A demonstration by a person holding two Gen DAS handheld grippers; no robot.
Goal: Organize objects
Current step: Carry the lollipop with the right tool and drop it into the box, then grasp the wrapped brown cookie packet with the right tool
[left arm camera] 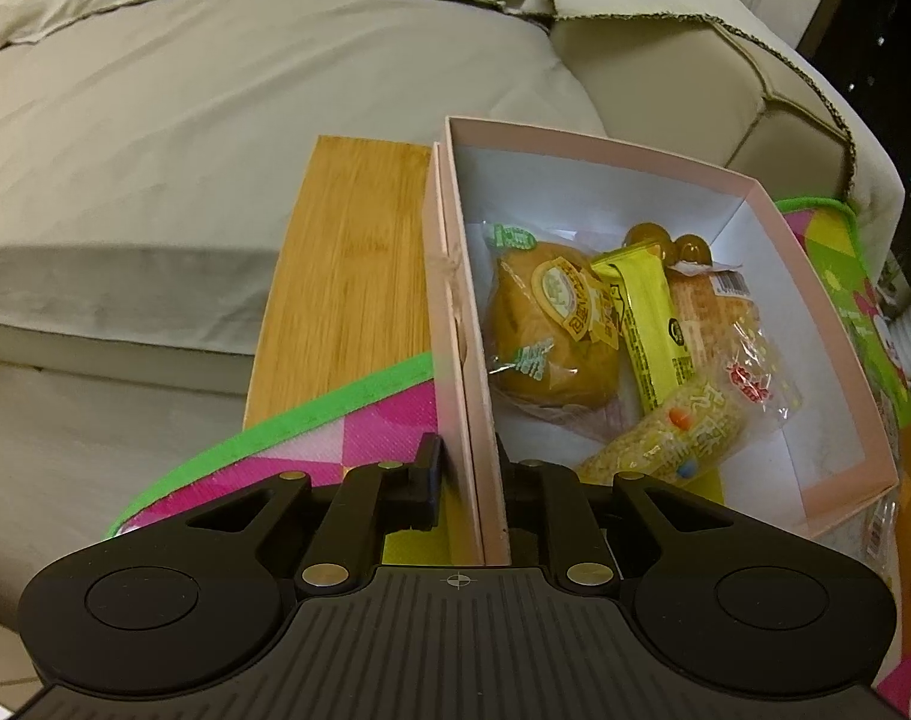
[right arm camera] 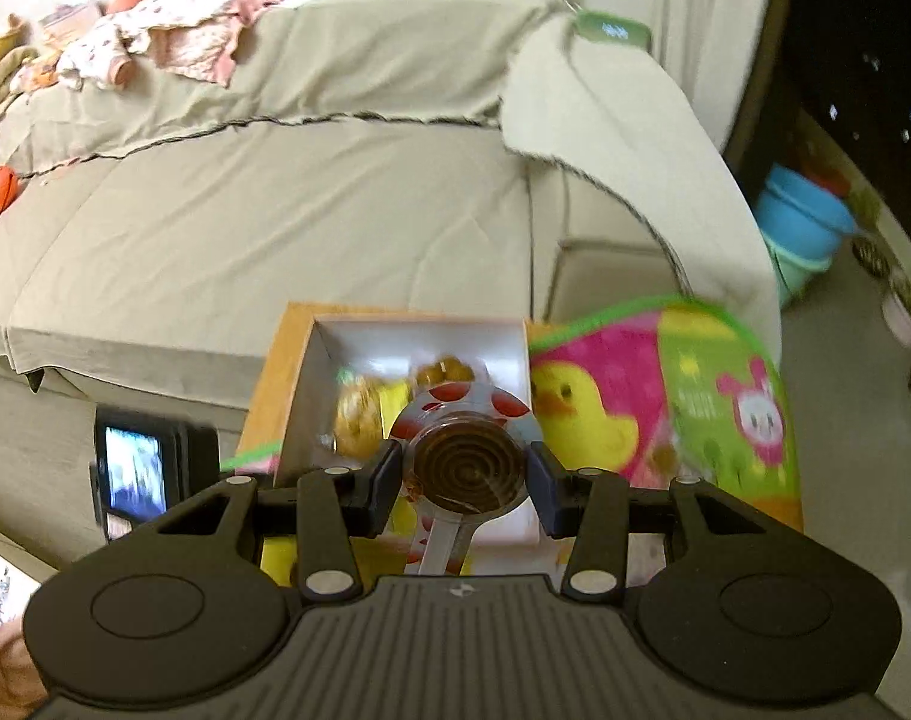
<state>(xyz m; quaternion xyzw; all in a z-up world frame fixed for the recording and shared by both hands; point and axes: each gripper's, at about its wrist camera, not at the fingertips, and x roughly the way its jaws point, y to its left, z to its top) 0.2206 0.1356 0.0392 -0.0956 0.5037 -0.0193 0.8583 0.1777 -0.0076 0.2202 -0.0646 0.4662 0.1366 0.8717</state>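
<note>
While the right gripper (right arm camera: 464,474) clasps the swirl lollipop (right arm camera: 464,471) above the pink box (left arm camera: 665,171), the loosened left gripper (left arm camera: 469,480) straddling the box wall should steady it for a low drop.

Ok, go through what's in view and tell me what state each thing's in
Box: open, lid off, snacks inside.
Bun: wrapped, lying in the box.
Yellow bar: wrapped, lying in the box.
Lollipop: wrapped, held above the box.
Right gripper: shut on the lollipop.
Left gripper: astride the box wall, pads off it.
</note>
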